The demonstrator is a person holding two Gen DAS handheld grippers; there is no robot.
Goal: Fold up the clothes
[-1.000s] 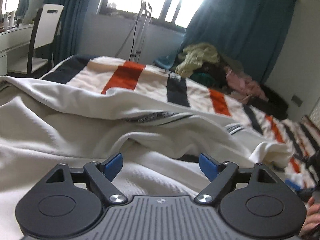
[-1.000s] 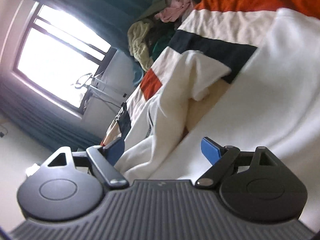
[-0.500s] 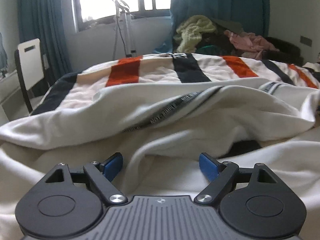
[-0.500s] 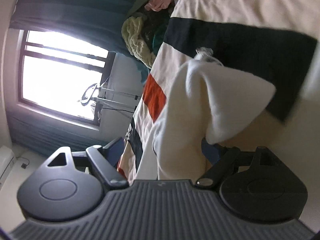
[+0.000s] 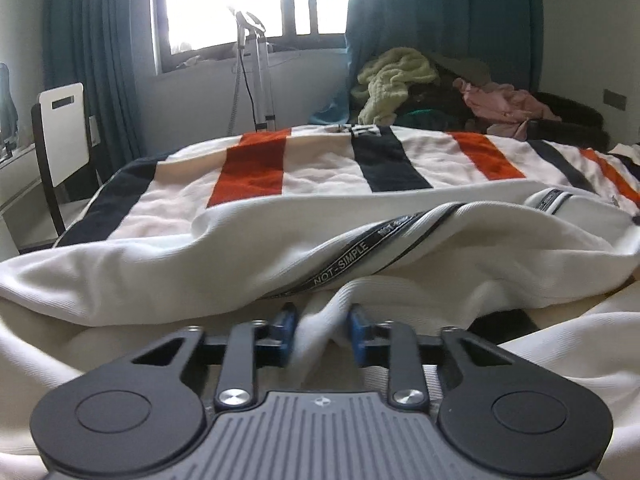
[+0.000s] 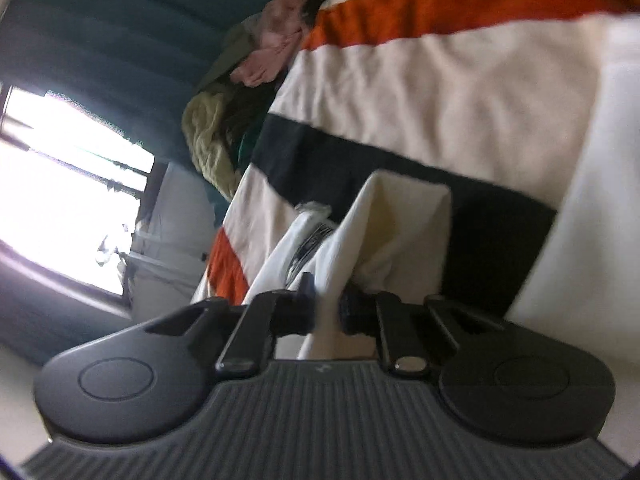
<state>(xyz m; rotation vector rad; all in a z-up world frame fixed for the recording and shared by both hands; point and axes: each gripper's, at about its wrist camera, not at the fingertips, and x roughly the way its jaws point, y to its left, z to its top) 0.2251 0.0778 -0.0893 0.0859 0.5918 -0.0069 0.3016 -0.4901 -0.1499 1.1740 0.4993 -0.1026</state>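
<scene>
From my station, I note the left gripper (image 5: 320, 334) low over the bed, its blue pads (image 5: 286, 330) drawn in on a raised fold of the white garment (image 5: 168, 276); cloth fills the space between them, so I record it as clamped on that fabric. The garment lies crumpled directly ahead, covering the near part of the bed from left to right, with a black band (image 5: 348, 254) printed NOT-SIMPLE running diagonally across its upper fold.

In the right wrist view (tilted, and somewhat blurred) the right gripper (image 6: 326, 308) likewise has its fingers pressed onto a strip of the same white garment (image 6: 384, 236), which rises from between them into a peaked flap. I record it as gripping the cloth. A printed label or band shows on the fabric just left of that flap; I cannot read it.

Beyond the garment, the striped blanket (image 5: 320, 160) covers the bed, in cream, orange and dark navy bands. At its far right edge sits a pile of clothes (image 5: 440, 92), with a pale yellow-green knit and a pink item uppermost. To the left stands a white-backed chair (image 5: 64, 132). Farthest off, a stand with a cable (image 5: 256, 76) rises before the bright window (image 5: 256, 0), flanked by teal curtains (image 5: 440, 4).
</scene>
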